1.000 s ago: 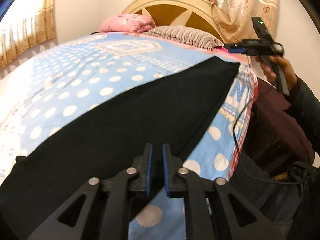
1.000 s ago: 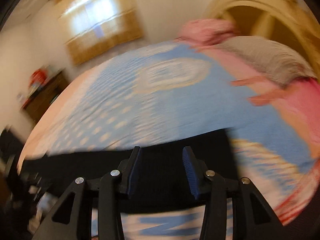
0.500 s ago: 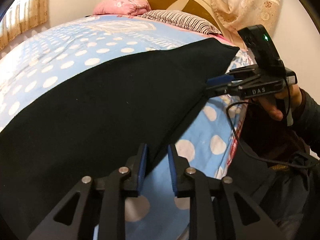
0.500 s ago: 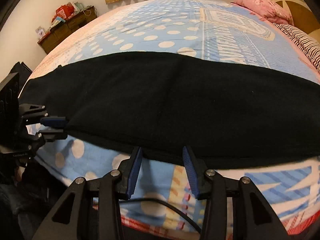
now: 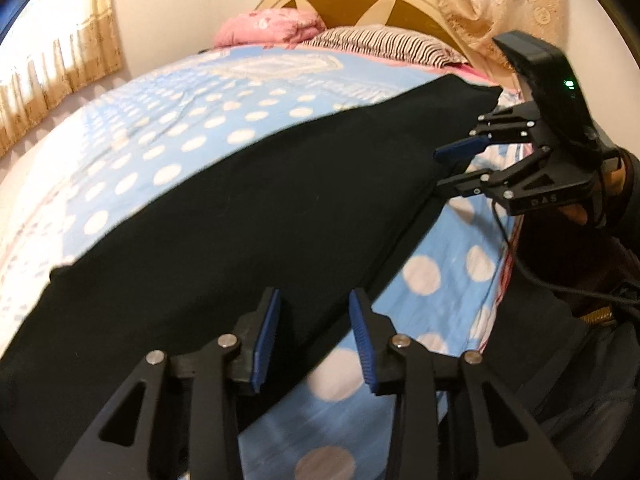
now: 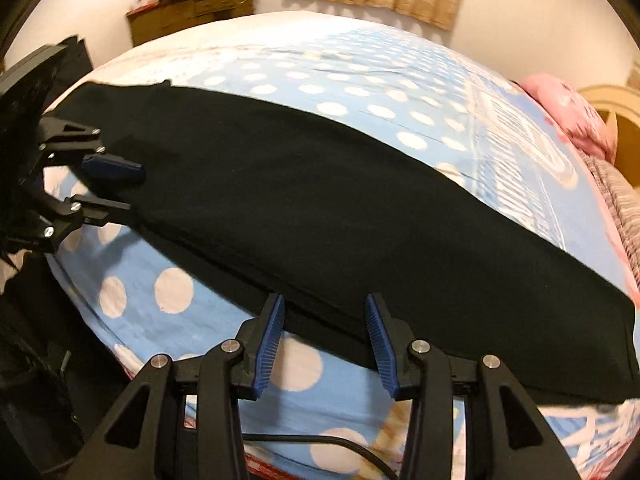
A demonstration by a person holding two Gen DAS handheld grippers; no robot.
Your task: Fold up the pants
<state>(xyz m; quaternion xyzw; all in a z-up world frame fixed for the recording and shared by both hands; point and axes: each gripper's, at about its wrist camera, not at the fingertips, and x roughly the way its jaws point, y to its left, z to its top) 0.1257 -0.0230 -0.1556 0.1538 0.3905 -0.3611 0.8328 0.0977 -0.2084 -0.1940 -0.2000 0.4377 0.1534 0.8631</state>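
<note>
The black pants (image 5: 248,216) are lying stretched out in one long flat strip along the near side of the bed, on a blue bedspread (image 5: 192,128) dotted with white spots, with one end reaching up toward the striped pillow (image 5: 384,42) and the pink pillow (image 5: 272,28) by the headboard. The person is standing at the bed's edge, working both tools at once, each one aimed at the near long edge of the cloth. The left gripper (image 5: 316,336) is pointing down at that edge near the foot end, and its jaws are opening, with the hem of the pants showing in the gap but nothing pinched. The right gripper (image 6: 324,340) is hovering at the same edge nearer the headboard end, its jaws parted as well and not squeezing anything; seen from the left wrist, one blue finger is reaching over the cloth and the other is sitting below it. That spacing makes sense to me: two holds set well apart on one long edge would let the strip be lifted evenly rather than sagging in the middle. I am guessing the next step is closing on that edge and carrying it across.
</note>
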